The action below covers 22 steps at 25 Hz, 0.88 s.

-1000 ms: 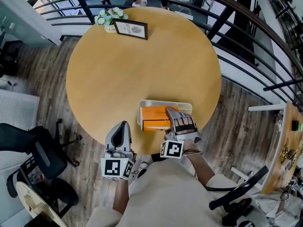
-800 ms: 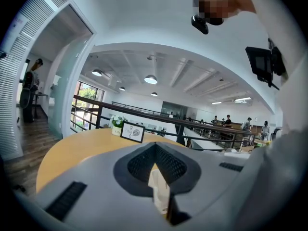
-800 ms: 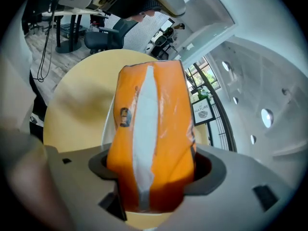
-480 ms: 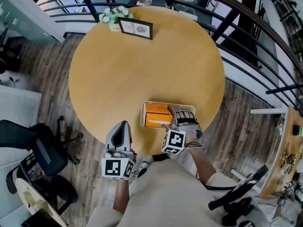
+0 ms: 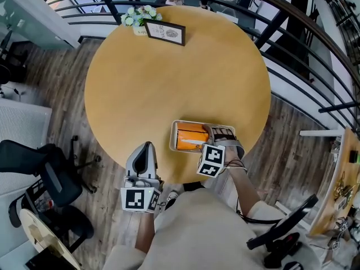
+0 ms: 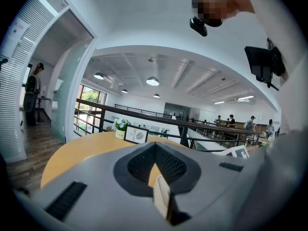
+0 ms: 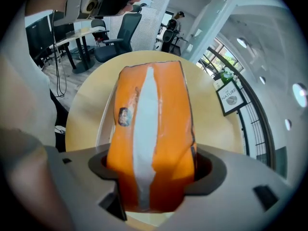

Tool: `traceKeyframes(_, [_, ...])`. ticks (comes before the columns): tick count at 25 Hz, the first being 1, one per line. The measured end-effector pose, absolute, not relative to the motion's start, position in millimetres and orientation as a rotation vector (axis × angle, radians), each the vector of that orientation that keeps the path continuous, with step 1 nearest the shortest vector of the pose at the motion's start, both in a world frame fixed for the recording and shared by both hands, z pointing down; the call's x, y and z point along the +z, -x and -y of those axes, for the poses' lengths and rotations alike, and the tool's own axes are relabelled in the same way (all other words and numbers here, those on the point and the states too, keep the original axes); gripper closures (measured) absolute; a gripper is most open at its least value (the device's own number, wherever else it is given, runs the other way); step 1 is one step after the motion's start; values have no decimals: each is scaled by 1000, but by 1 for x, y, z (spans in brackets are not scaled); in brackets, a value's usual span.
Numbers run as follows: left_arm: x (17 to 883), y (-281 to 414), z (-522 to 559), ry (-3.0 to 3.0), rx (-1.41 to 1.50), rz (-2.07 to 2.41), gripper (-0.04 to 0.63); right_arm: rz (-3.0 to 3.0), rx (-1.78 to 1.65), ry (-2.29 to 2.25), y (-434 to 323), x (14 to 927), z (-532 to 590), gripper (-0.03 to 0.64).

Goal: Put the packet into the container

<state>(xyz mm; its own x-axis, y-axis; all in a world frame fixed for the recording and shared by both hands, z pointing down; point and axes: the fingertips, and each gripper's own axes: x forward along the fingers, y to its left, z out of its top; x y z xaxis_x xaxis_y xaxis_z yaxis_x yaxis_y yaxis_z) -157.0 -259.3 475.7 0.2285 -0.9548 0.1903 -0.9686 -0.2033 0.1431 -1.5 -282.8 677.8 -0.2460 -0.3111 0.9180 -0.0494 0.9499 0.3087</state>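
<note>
An orange packet (image 5: pixel 189 136) with a white stripe lies inside the white container (image 5: pixel 193 122) near the round table's front edge. My right gripper (image 5: pixel 207 138) reaches in from the right, shut on the packet's near end. In the right gripper view the packet (image 7: pixel 151 114) fills the space between the jaws of the right gripper (image 7: pixel 151 179) and is pinched in there, with the container's rim (image 7: pixel 102 124) beneath it. My left gripper (image 5: pixel 146 149) hangs shut off the table's front edge, holding nothing; in its own view the left gripper's (image 6: pixel 161 196) tips meet.
The wooden table (image 5: pixel 169 77) carries a framed card (image 5: pixel 165 32) and a small flower pot (image 5: pixel 140 14) at its far edge. A dark railing (image 5: pixel 292 66) curves round behind and to the right. An office chair (image 5: pixel 50 179) stands on the floor at the left.
My right gripper has leaned further over the container while keeping the packet; its marker cube has swung up toward the tray. The left gripper has stayed in place.
</note>
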Motion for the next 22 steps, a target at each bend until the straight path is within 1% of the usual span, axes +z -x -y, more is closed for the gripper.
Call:
traceKeyframes(14, [474,156,258,-2282,84,1818,591,1836,-190,-215,7,674,279,256])
traceKeyframes(22, [470,158,255,-2281,88,1831,591,1859,-193,-223,12,668,277,236])
